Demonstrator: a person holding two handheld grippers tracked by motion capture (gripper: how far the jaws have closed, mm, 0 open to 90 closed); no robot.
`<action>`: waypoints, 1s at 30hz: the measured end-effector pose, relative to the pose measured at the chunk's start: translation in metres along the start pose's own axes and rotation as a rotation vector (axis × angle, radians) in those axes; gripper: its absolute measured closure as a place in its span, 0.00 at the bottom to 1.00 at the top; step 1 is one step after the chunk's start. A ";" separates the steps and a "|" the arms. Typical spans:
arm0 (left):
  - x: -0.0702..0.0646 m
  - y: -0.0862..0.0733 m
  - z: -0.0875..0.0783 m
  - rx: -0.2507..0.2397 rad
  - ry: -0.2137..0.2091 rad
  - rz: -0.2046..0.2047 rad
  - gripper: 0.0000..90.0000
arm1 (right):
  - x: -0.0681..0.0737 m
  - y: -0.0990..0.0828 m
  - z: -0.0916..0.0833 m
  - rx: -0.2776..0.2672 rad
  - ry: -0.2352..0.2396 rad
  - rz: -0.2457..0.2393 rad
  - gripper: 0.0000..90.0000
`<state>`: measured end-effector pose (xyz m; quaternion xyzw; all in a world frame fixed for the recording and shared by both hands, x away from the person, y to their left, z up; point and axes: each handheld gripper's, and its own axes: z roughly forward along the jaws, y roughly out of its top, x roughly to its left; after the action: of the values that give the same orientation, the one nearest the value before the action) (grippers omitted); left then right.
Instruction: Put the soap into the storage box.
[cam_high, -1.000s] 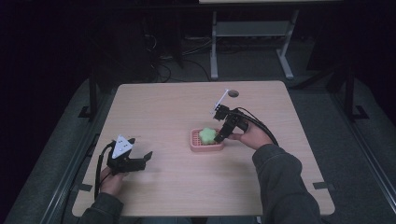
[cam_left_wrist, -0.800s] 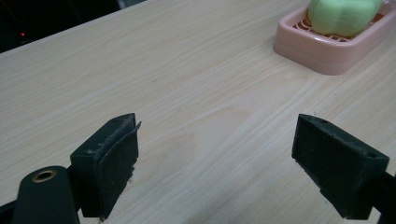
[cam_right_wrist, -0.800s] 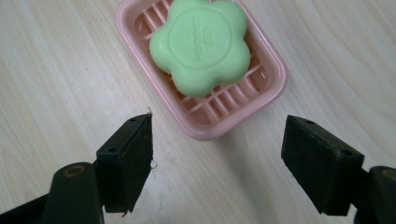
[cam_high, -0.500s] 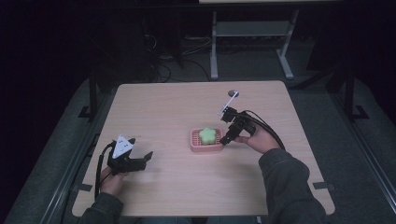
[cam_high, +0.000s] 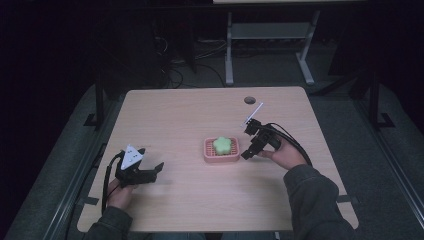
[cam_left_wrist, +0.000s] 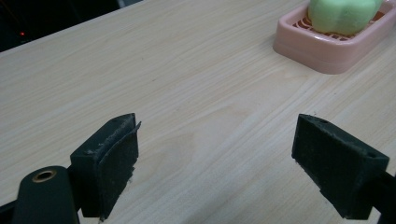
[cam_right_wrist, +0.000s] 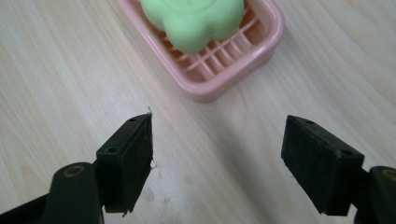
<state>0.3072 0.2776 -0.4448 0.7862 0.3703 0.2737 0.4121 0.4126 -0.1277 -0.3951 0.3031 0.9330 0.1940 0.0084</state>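
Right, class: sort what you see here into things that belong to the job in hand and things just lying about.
Part of the job:
- green soap, lying in the dish
- pink soap dish
- right gripper, open beside the dish

Just there:
- left gripper, open, apart from the dish
- round hole in the table
- metal stand behind the table

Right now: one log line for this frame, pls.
right gripper: open, empty, beside pink soap dish | green flower-shaped soap: in dish | left gripper: open, empty, over bare table

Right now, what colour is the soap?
Light green soap, flower-shaped, clearest in the right gripper view.
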 end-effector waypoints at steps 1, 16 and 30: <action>0.000 0.000 0.000 -0.001 -0.001 -0.002 0.16 | 0.000 -0.001 0.000 0.006 -0.001 0.005 0.27; -0.001 0.000 0.001 0.003 -0.003 0.002 0.16 | 0.002 -0.021 -0.004 -0.003 0.001 0.011 0.27; -0.001 0.000 0.001 0.007 -0.005 0.005 0.16 | 0.006 -0.041 -0.004 -0.013 0.001 0.023 0.27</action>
<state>0.3073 0.2763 -0.4454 0.7893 0.3683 0.2716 0.4094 0.3838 -0.1563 -0.4054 0.3136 0.9282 0.2001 0.0076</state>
